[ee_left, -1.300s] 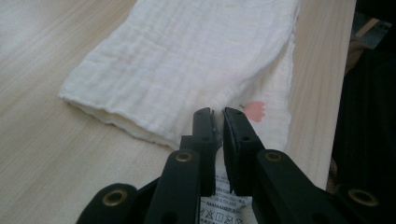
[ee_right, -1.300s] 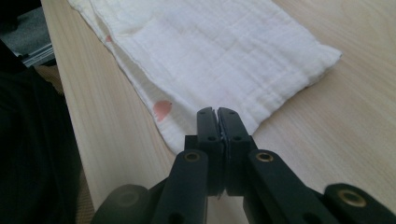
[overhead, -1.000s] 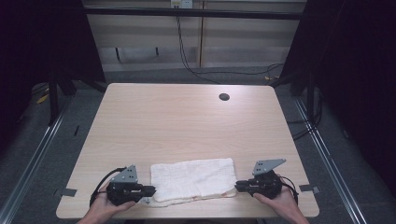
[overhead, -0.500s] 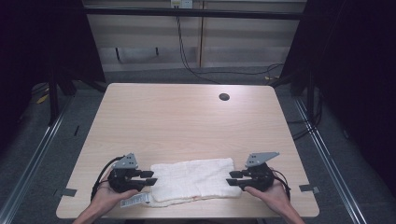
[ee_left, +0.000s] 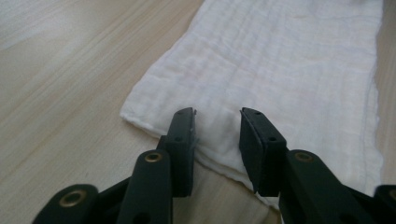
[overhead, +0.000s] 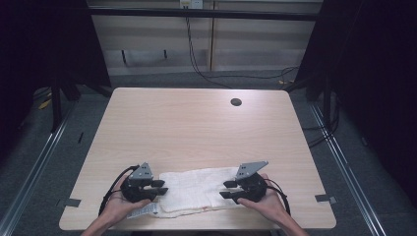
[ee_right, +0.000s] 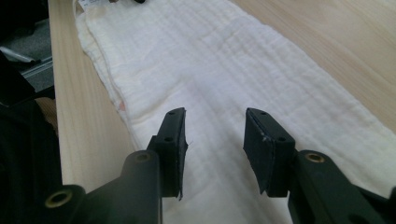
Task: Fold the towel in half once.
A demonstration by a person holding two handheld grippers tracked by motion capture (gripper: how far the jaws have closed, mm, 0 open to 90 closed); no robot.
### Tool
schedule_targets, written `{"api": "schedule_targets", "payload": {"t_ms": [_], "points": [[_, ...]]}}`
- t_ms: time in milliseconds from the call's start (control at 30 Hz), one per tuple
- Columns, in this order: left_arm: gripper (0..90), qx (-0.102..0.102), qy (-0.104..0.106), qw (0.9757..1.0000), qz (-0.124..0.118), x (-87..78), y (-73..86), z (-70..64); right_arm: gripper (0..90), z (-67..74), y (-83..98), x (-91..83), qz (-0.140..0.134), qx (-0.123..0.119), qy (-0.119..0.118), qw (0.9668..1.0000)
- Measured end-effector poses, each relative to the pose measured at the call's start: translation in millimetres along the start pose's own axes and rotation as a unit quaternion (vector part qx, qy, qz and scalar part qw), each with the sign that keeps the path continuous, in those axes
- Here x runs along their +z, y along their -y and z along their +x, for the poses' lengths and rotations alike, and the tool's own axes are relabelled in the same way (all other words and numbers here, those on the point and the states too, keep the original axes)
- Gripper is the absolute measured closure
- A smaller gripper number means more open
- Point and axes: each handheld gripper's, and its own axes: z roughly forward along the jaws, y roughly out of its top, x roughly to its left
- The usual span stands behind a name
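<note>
On pale woodgrain table (overhead: 196,123), crinkled white folded cloth (overhead: 196,189), oblong

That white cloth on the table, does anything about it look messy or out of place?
Mostly tidy: the folded white cloth lies flat near the table's front edge. One oddity: a label sticks out from its left end, and its front edge layers look slightly uneven. Nothing looks spilled or damaged.

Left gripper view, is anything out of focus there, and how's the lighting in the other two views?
Left gripper view: the white cloth is fairly sharp, the nearest parts of the black jaws are soft. Right gripper view: even light, dark at the left edge. High view: the table is evenly lit, the surroundings fall into deep shadow.
</note>
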Motion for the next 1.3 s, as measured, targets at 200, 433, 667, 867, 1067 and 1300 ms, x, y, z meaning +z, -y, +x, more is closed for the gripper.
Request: {"api": "schedule_targets", "payload": {"t_ms": [200, 433, 667, 867, 1067, 1300], "points": [[80.7, 0.012, -0.012, 0.9999, 0.003, 2.6, -2.4, -2.6, 56.4, 0.3, 6.0, 10.6, 0.027, -0.003, 0.011, 0.9996], [83.6, 0.008, 0.006, 0.9999, -0.004, 15.9, -13.3, -2.1, 78.9, 4.0, 15.7, 5.5, 0.026, -0.006, 0.046, 0.9986], [83.0, -0.004, 0.024, 0.9997, -0.003, 26.4, -22.8, -4.6, 84.8, -9.7, 28.0, -10.5, 0.026, 0.029, 0.051, 0.9979], [82.0, 0.003, 0.042, 0.9991, 0.005, 40.0, -36.9, -7.3, 84.2, -14.6, 37.5, -22.4, 0.026, 0.047, 0.058, 0.9969], [72.0, 0.003, 0.064, 0.9979, -0.001, 41.0, -39.8, -7.3, 69.7, -20.1, 41.5, -30.8, 0.023, 0.066, 0.050, 0.9963], [55.9, -0.025, 0.066, 0.9968, -0.038, 28.1, -44.1, 4.8, 64.1, -10.9, 27.3, -30.6, -0.007, 0.059, 0.039, 0.9975]]}}
